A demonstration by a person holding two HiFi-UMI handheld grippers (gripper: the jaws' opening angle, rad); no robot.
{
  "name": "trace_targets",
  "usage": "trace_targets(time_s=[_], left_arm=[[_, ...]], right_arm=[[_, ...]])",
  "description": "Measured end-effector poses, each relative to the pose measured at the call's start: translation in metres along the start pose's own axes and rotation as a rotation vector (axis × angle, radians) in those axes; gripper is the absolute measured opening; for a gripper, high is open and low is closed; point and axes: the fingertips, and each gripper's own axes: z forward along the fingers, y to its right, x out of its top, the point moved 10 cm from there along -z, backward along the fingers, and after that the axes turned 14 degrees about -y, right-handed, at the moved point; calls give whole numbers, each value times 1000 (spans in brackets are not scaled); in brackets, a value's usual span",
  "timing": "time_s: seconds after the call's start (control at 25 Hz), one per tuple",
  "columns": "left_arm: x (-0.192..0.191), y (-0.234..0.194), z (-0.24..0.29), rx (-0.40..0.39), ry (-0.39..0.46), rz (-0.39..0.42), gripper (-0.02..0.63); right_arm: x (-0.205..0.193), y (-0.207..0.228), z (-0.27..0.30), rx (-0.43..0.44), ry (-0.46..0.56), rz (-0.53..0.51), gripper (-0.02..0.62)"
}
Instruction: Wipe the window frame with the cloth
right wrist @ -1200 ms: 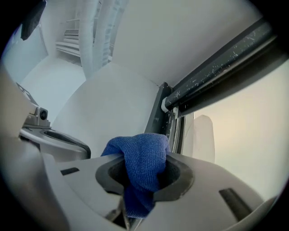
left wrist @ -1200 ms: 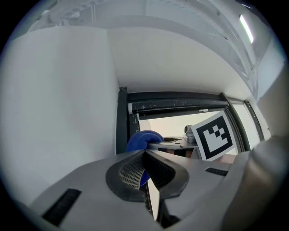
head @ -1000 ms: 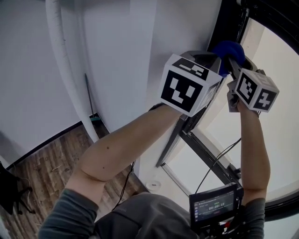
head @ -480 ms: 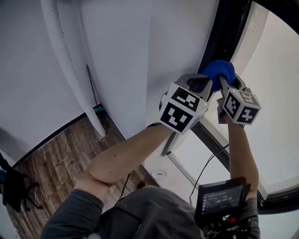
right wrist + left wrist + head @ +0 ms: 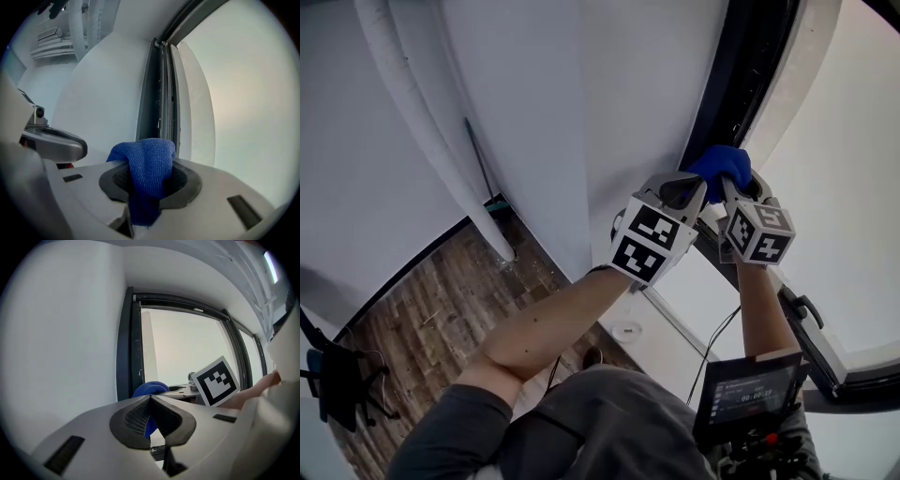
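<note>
A blue cloth point(image 5: 722, 166) is bunched in my right gripper point(image 5: 733, 186), whose jaws are shut on it. The cloth presses against the dark vertical window frame point(image 5: 739, 80), beside the white wall. In the right gripper view the cloth point(image 5: 149, 165) bulges out between the jaws, with the frame point(image 5: 161, 96) straight ahead. My left gripper point(image 5: 686, 189) is just left of the right one, shut with nothing in it. In the left gripper view its jaws point(image 5: 150, 398) meet at the tips, and the cloth point(image 5: 149, 388) shows behind them against the frame point(image 5: 128, 341).
A white wall point(image 5: 609, 103) runs left of the frame and bright window glass point(image 5: 853, 187) right of it. A white pipe point(image 5: 422, 122) runs down the wall. A window handle point(image 5: 806, 309) sits on the lower frame bar. Wooden floor point(image 5: 412, 309) lies below.
Both grippers and the cloth have come lower and nearer along the dark frame. The right gripper has kept hold of the cloth and the left has stayed shut beside it.
</note>
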Motion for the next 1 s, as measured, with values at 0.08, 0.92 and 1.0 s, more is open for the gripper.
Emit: trace_targets(time_s=[0.08, 0.92, 1.0], left_arm=[[-15, -1, 3, -9, -18, -13, 9], [-161, -9, 48, -75, -223, -125, 9], [-167, -10, 49, -83, -232, -127, 9]], right_arm=[[-19, -2, 5, -8, -34, 4, 120], [-182, -24, 61, -56, -248, 83, 120], [-188, -26, 62, -57, -254, 91, 120]])
